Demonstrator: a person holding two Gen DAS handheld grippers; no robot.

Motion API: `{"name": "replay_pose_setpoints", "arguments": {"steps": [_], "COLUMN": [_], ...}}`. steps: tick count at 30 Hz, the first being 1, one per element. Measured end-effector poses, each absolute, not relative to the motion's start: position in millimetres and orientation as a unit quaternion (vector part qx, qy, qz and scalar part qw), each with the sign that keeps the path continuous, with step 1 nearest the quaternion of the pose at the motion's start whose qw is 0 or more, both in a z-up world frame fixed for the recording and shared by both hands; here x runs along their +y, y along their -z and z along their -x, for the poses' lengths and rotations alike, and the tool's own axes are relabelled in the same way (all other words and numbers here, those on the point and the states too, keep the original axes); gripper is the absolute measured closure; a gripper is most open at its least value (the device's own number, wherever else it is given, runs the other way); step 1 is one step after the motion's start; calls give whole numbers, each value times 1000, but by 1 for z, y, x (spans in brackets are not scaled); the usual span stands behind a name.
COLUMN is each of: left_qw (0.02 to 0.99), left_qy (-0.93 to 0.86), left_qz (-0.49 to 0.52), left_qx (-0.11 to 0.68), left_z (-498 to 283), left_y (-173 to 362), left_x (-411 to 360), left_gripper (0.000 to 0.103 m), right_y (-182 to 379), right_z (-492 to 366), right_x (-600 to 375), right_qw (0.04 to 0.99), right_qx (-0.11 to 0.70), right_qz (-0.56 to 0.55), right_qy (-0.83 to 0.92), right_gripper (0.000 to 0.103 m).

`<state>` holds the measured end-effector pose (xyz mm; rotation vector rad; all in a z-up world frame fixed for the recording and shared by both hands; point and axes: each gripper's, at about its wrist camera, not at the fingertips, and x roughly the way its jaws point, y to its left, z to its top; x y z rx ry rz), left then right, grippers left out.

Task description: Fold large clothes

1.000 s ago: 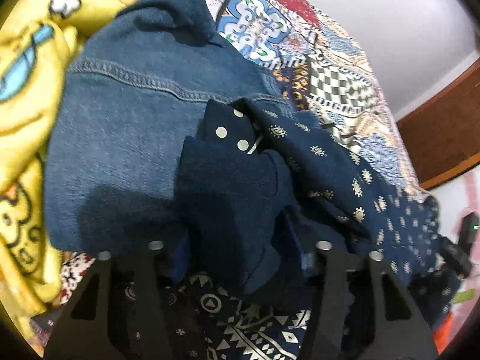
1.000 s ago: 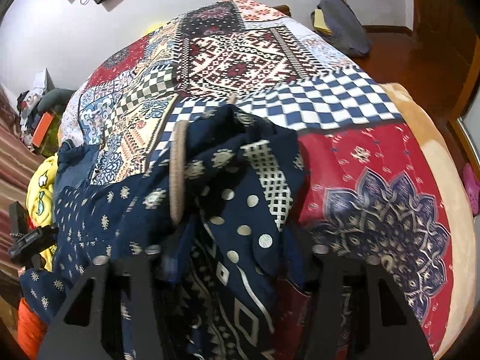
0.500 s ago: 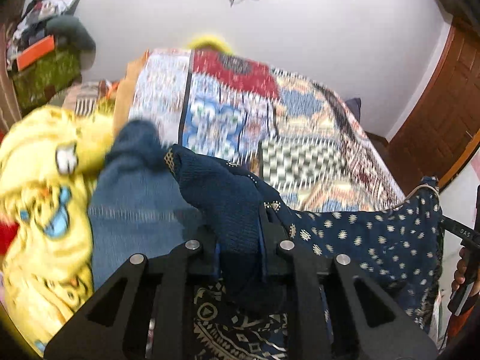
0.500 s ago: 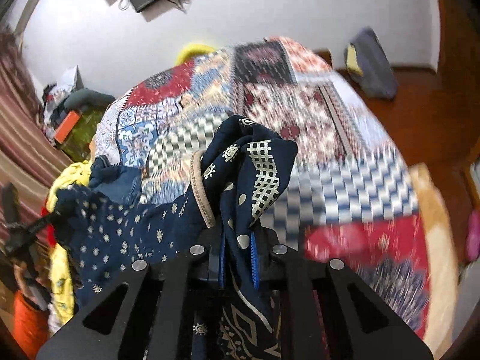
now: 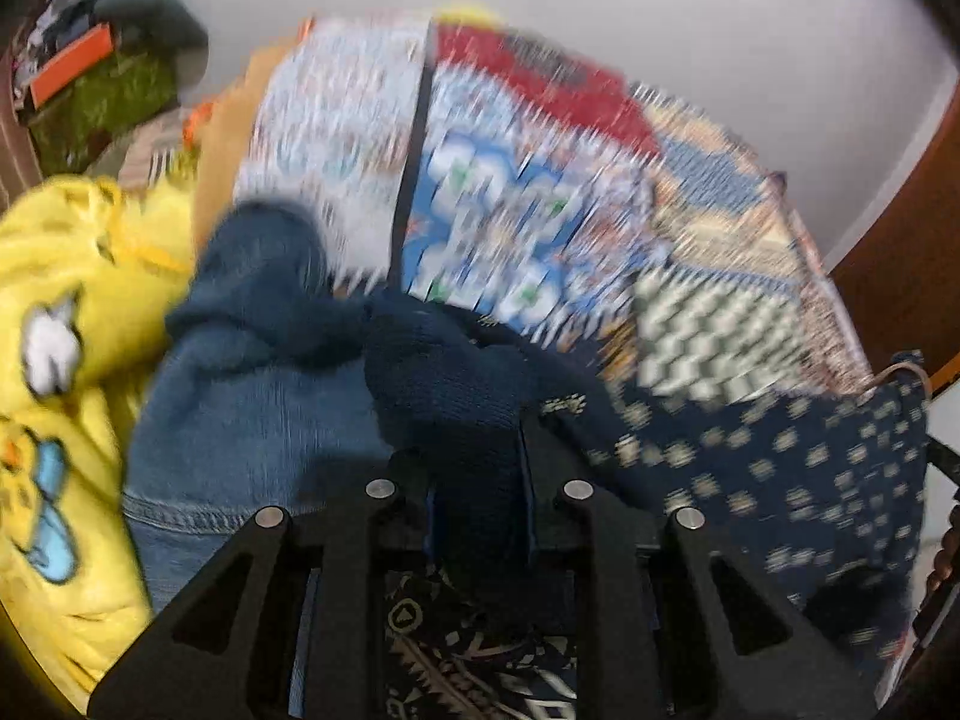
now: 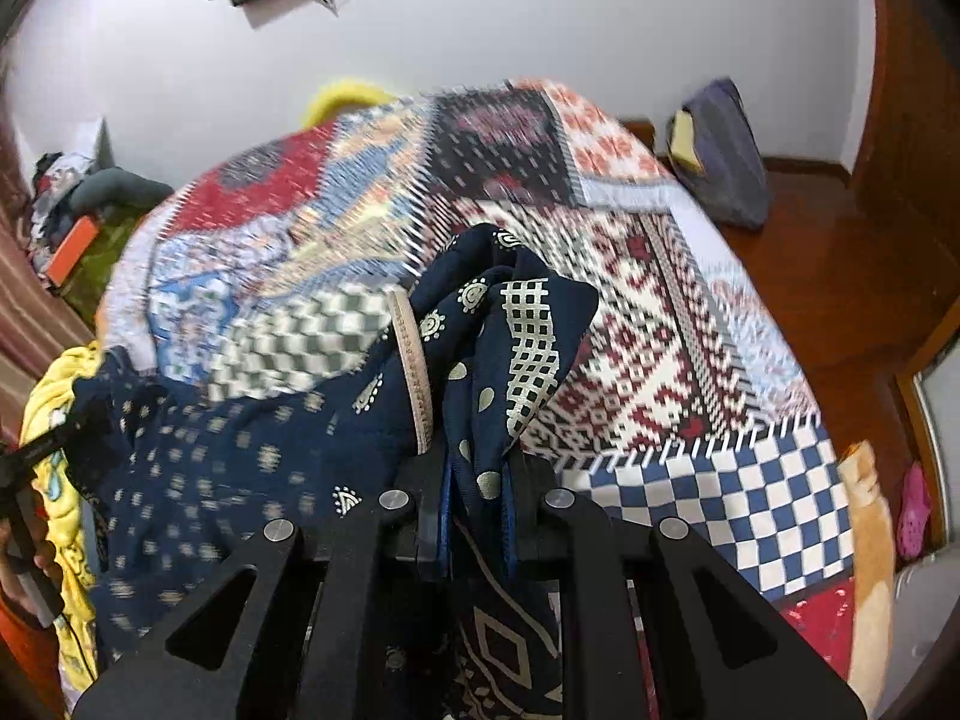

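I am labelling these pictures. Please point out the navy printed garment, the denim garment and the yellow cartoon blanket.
navy printed garment [image 6: 528,354], right wrist view, bunched top fold.
denim garment [image 5: 252,420], left wrist view, broad blue panel.
yellow cartoon blanket [image 5: 54,276], left wrist view, upper part.

I see the garment [image 6: 252,456] hanging near, before the bedspread [image 6: 660,324]; jeans [image 5: 252,420] lie left, a blanket [image 5: 54,324] farther left.

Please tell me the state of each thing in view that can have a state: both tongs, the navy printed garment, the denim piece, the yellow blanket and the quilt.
Left tongs: shut on navy printed garment.
Right tongs: shut on the same garment.
Navy printed garment: lifted, hanging between both tongs, bunched at each grip.
Denim piece: lying crumpled, not gripped.
Yellow blanket: crumpled in a heap.
Patchwork quilt: spread flat over the bed.
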<state>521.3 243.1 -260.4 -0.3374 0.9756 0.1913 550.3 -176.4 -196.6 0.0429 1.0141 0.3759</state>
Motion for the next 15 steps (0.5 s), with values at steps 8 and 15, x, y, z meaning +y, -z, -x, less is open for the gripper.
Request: {"name": "replay_pose_setpoints", "arguments": {"steps": [8,15], "left_qw": [846,847], "left_qy": [-97,-104], "left_qz": [165,146], "left_qx": [497,500], "left_z": [-497,-464], "left_y": [293,254], "left_x": [257,259], "left_gripper": [59,59], "right_y": [208,174], "right_z": [-541,-499], "right_x": [-197,-223], "right_qw": [839,834], "right_qx": [520,527], "right_qz": [3,41], "right_qy": [-160,-155], "right_gripper": [77,72]}}
